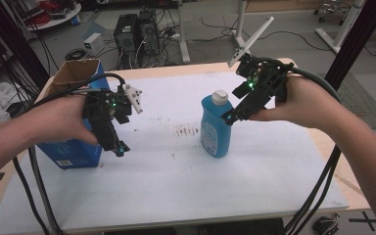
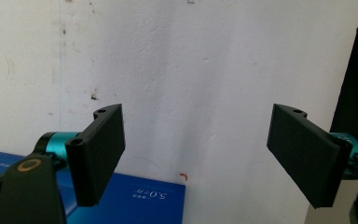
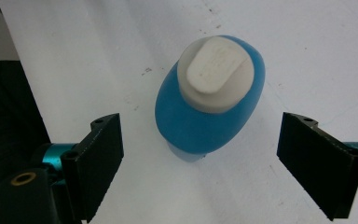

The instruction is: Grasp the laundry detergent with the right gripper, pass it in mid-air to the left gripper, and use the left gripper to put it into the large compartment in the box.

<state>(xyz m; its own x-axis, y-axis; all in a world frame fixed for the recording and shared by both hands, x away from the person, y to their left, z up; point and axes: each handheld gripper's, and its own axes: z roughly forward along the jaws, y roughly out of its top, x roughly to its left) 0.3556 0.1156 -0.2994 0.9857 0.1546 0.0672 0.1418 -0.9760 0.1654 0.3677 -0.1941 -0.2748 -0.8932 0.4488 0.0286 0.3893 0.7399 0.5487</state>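
The blue bottle [image 1: 216,128] stands upright with a white flip cap and a label on its front. It sits near the middle of the white counter [image 1: 176,186], just beside a patch of dark specks; left of the bottle is an open blue cardboard box [image 1: 73,147]. Beyond the counter, computer towers [image 1: 137,32] and cables lie on the floor. The right tool [image 1: 227,119] hovers at the bottle's upper right, wide open, empty. The left tool [image 1: 120,148], left of the bottle by the box, is also wide open, holding nothing.

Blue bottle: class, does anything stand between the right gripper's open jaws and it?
Nothing visible does. The right gripper hangs above the blue bottle, jaws open wide, with bare white table around the bottle and its white cap uncovered.
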